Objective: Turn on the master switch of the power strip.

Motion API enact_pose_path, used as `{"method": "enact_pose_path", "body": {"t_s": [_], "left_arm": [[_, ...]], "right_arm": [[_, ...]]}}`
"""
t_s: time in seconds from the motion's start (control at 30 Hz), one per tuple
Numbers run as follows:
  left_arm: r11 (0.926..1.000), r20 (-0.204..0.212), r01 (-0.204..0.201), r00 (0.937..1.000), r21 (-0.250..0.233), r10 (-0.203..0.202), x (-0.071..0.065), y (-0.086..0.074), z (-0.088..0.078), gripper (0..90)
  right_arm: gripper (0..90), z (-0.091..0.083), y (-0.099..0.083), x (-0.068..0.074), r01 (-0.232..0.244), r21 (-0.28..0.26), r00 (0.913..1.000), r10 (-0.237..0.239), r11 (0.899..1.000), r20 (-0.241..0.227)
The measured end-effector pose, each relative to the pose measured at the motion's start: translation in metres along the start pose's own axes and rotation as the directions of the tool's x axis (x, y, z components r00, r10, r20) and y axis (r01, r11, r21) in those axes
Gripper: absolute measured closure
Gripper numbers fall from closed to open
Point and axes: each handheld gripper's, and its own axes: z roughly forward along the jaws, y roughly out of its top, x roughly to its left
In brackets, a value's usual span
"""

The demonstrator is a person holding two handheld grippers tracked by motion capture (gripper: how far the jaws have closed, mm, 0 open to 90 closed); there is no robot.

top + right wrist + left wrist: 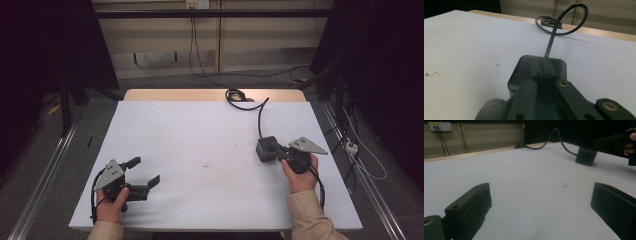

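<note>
A dark grey box-shaped adapter [264, 151] lies on the white table [200, 125] at the right, and its black cable [260, 116] runs back to a coil near the far edge. My right gripper [278, 148] reaches over it. In the right gripper view the two jaws [543, 62] lie pressed together on top of the adapter [520, 73], with nothing between them. My left gripper [146, 170] rests at the front left with its jaws wide apart and empty. In the left gripper view, bare table shows between those jaws [540, 188], and the adapter [586, 156] and the right gripper [615, 141] lie farther off.
The coiled cable [551, 37] lies at the table's far edge on a strip of bare wood [210, 94]. Small dark specks [206, 164] mark the middle of the white top. Dark frames and loose cables [357, 150] stand on the floor at both sides.
</note>
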Motion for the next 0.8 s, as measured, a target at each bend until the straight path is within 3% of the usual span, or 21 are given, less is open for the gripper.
{"method": "enact_pose_path", "body": {"t_s": [0.37, 0.8], "left_arm": [[1.0000, 0.002, 0.000, 1.0000, -0.002, 0.000, -0.0007, 0.0000, -0.0001, 2.9], [1.0000, 0.003, -0.003, 1.0000, -0.004, 0.003, -0.0003, 0.0002, -0.0006, 2.9]], "right_arm": [[90.0, 0.0014, -0.0006, 0.0035, 0.026, 0.001, 0.9995, -0.026, 1.000, 0.016], [90.0, 0.0019, -0.0022, 0.0028, 0.011, -0.006, 0.9998, -0.011, 1.000, 0.017]]}}
